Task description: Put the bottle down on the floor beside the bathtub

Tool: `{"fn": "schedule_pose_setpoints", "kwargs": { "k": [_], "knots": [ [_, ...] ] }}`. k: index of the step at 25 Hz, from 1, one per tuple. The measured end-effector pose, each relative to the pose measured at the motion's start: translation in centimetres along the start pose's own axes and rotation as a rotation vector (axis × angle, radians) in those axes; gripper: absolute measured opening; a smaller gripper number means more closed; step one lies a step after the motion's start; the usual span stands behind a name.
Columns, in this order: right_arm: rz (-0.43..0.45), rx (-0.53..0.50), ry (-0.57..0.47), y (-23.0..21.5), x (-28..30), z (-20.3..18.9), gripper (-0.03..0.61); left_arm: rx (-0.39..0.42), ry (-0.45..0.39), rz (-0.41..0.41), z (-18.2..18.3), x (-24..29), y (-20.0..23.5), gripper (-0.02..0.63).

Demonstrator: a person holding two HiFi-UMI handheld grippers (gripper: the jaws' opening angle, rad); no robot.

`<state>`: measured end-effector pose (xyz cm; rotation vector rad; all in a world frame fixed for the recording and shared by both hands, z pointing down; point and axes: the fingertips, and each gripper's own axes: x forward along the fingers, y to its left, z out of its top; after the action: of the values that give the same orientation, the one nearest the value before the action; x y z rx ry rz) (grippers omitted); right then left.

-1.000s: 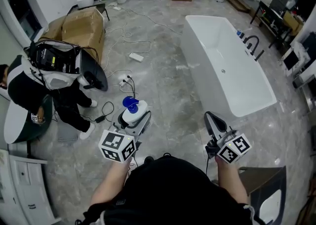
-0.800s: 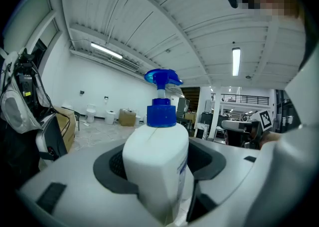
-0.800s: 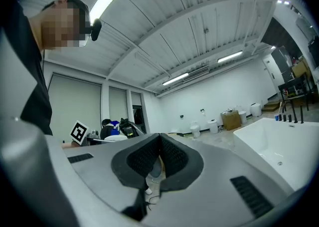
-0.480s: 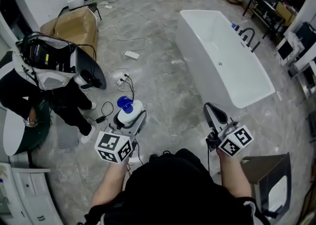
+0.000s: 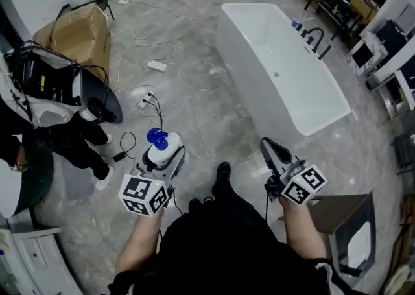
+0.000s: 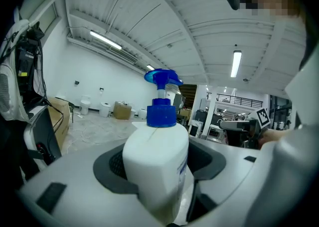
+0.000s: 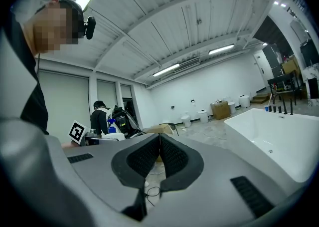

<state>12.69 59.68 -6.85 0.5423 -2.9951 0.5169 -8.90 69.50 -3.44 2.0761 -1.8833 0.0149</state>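
Jaws still grip bottle (image 6: pixel 155 171) — bathtub (image 5: pixel 285 73) shifted left.

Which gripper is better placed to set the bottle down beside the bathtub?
Left: the left gripper clamps the bottle; the right gripper, though nearer the bathtub, is shut and empty.

Cardboard box (image 5: pixel 74 28), cables (image 5: pixel 154 107), bystander (image 5: pixel 72 135) w/ backpack (image 5: pixel 48 89).

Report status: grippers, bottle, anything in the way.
Left gripper shut on pump bottle, upright. Right gripper shut, empty. Not yet set down. Cables on floor left of bathtub.
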Motion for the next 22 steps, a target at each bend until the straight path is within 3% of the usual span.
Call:
{"fn": "schedule_pose_setpoints", "kwargs": {
  "k": [11, 15, 22],
  "knots": [
    [0.036, 0.023, 0.100, -8.6, 6.8, 0.3, 0.028, -0.014, 0.026, -0.038, 1.5, 10.8, 1.2, 0.285],
    [0.030, 0.036, 0.134, -13.1, 8.1, 0.9, 0.028, 0.014, 0.040, -0.086, 2.5, 16.2, -0.2, 0.285],
    [0.031, 0.069, 0.136, -21.4, 9.4, 2.1, 0.028, 0.010, 0.085, -0.095, 3.2, 26.1, -0.4, 0.285]
  ]
}}
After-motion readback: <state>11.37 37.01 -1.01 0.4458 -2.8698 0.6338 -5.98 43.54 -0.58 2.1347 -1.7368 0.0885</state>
